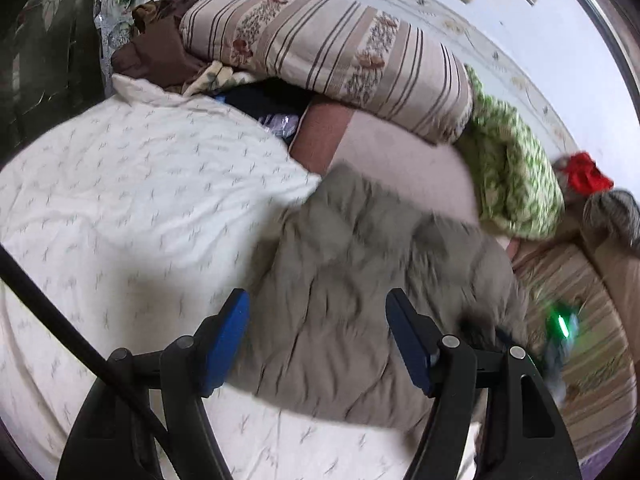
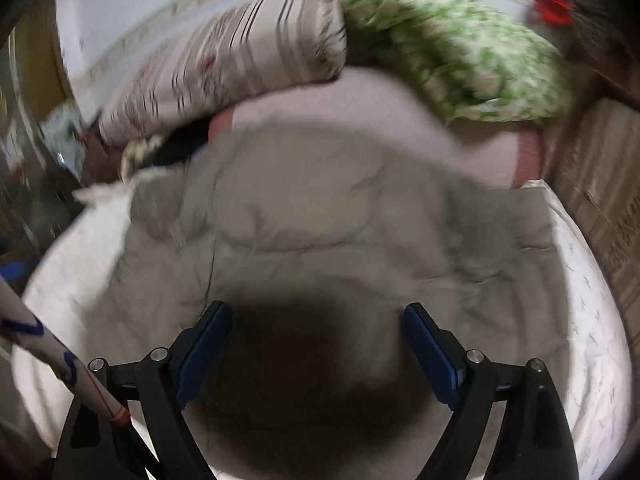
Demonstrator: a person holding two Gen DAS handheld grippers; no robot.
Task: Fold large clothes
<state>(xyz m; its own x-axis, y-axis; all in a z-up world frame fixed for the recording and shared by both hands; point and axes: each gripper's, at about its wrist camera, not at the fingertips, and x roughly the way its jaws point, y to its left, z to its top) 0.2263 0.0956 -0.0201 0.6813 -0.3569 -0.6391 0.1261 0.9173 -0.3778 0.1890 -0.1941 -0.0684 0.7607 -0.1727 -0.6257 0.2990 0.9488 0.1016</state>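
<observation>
1. A grey quilted coat (image 1: 372,280) lay spread on the bed, on a white patterned sheet (image 1: 132,184).
2. The left tool (image 1: 318,334) hung over the coat's near edge with its blue-padded fingers apart and nothing between them. The coat stretched ahead of it and to its right, while bare sheet lay to its left.
3. The right tool (image 2: 318,346) also stood with fingers apart, gripping nothing. The coat (image 2: 304,216) filled the space directly in front of it and beneath it, and a dark shadow fell on the fabric between the fingers.
4. Whether either tool touched the coat could not be told; both views were blurred.
5. In the left view, the other tool's green light (image 1: 562,324) showed at the coat's right edge.
6. Beyond the coat, a striped pillow (image 1: 332,56) rested at the head of the bed, with a green patterned blanket (image 1: 516,176) just beside it to the right.
7. A brown garment (image 1: 160,48) sat behind the pillow's left end, and a red item (image 1: 588,178) lay past the green blanket.
8. A pink cover (image 2: 360,112) lay between the coat and the pillow.
</observation>
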